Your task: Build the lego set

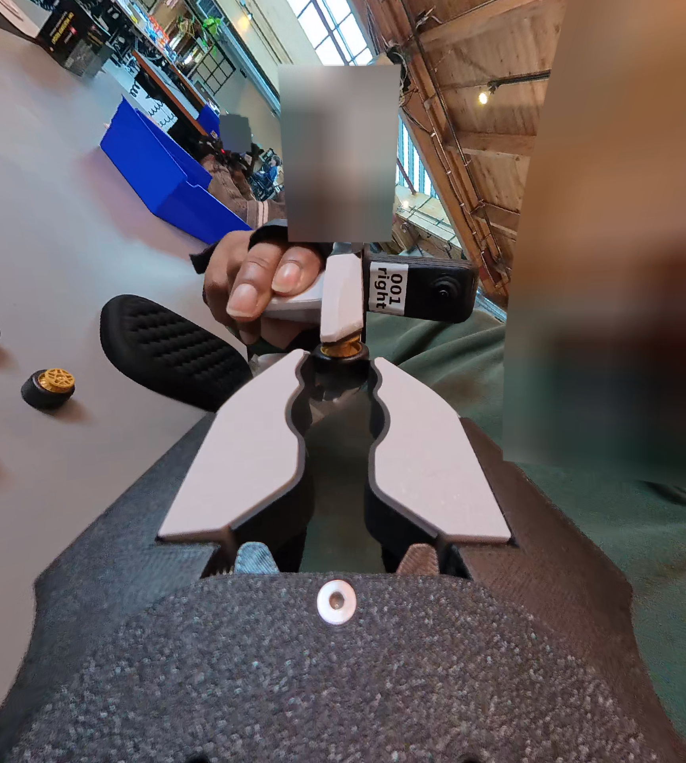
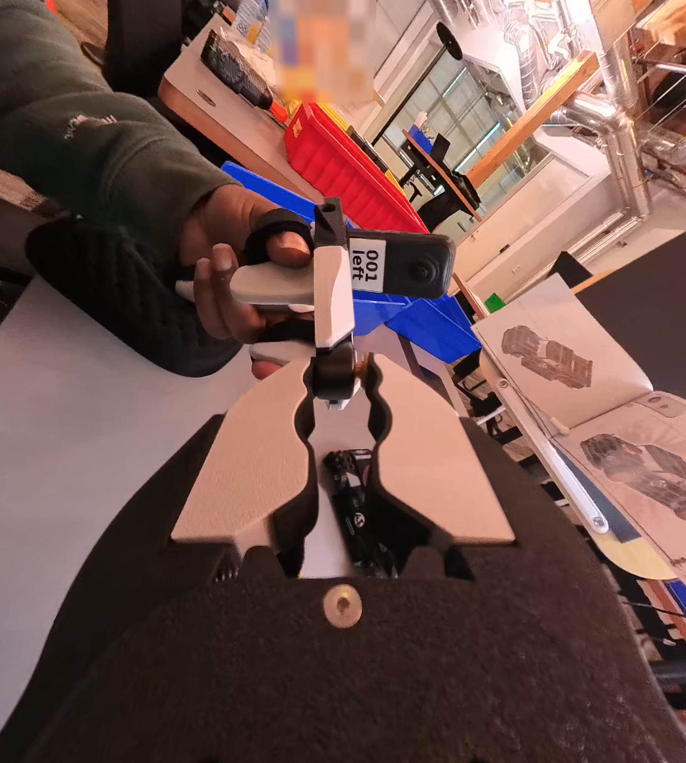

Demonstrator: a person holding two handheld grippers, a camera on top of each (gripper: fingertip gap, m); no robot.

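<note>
At mid-frame in both views, the left gripper (image 1: 339, 363) and right gripper (image 2: 339, 373) each pinch the same black wheel (image 1: 340, 363) between their jaws; spare wheels (image 1: 49, 387) lie at left.

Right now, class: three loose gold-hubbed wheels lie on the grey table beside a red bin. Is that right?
Not quite. The bin beside the three wheels on the grey table is blue, not red, as the left wrist view shows.
</note>
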